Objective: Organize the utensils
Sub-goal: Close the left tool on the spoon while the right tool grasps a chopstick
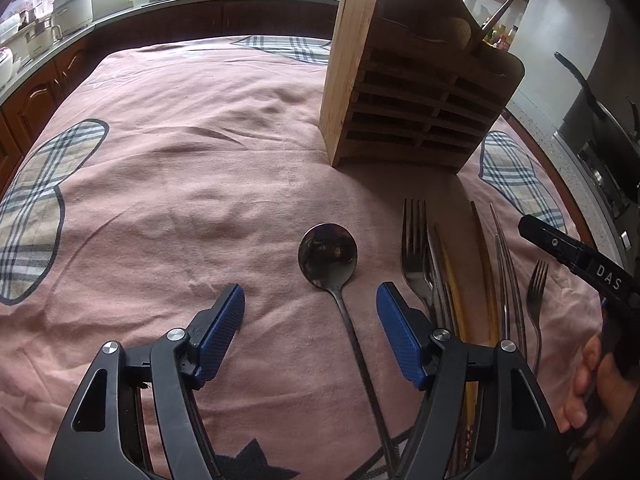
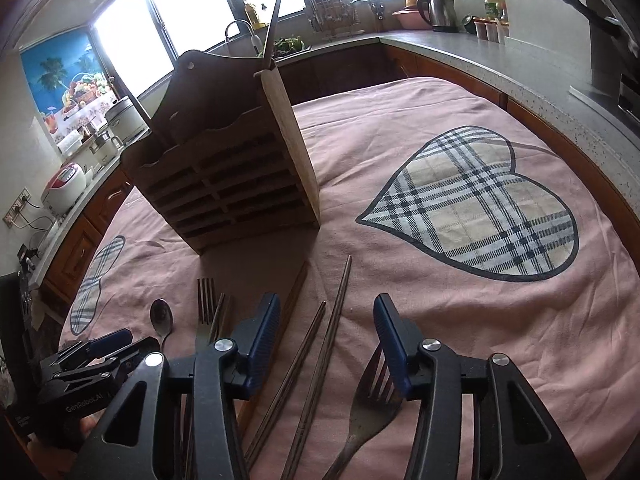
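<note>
The left gripper (image 1: 310, 312) hangs spread wide and grasps nothing; the spoon (image 1: 328, 254) lies on the pink cloth (image 1: 180, 200) directly between its blue fingers (image 1: 224, 332), bowl ahead of the tips, the thin handle running back under the gripper. The spoon is dark, polished metal with a round bowl. Just to the gripper's right lie a fork (image 1: 414, 248), yellowish and brown chopsticks (image 1: 486, 264), and a smaller fork (image 1: 536, 284).

The right gripper (image 2: 326, 336) is also released and wide. A worn fork (image 2: 372, 396) lies beneath its right finger, and metal chopsticks (image 2: 324, 344) run forward between the fingers. Ahead and left of it stands the slatted wooden utensil holder (image 2: 236, 168), upright on the cloth, with a stick poking from its top.
</note>
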Available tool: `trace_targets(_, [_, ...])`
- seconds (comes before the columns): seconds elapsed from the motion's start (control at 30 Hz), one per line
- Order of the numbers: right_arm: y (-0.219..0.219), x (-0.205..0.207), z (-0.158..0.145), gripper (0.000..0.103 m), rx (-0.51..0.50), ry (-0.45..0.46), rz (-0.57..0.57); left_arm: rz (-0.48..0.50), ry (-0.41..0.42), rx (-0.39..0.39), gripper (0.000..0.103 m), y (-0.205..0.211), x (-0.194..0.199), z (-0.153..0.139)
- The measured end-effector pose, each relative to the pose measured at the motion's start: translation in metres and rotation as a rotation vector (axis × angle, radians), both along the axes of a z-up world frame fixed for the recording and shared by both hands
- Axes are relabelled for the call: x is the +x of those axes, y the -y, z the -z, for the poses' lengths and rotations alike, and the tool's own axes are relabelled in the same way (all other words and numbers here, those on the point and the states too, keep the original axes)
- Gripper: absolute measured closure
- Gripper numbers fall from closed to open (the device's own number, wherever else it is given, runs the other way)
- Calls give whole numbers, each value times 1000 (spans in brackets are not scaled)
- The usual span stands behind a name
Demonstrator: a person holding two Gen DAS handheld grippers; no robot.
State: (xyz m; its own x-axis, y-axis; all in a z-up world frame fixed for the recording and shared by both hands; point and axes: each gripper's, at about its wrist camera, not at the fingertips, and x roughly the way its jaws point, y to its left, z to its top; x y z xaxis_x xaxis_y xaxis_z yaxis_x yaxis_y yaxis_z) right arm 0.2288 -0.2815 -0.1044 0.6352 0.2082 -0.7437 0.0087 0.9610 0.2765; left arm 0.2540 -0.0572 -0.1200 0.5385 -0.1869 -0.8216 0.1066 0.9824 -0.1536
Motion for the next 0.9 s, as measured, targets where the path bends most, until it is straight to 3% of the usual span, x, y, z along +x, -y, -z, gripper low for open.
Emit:
trace_targets(0.17, [0,24,14,69,-30,-46,3,9,13,17,35,6,7,0])
trace_targets(0.37, [-6,39,22,74,-101,-61,-1,34,34,61,55,15,12,1])
trace_targets(0.43, [-11,42,23,85,-137,-57,-6,35,43,86,70,17,13,1])
trace_targets(0.53, [-15,41,23,97,-161,-46,-15,41,49,82,70,18,13,1])
trace_targets(0.7, [-10,37,20,98,-81,-35,-8,52,47,24,70,12,11,-3])
trace_targets(0.9, [-4,19,-7,99,10,21,-8,53,91,-34,70,5,-1,-25])
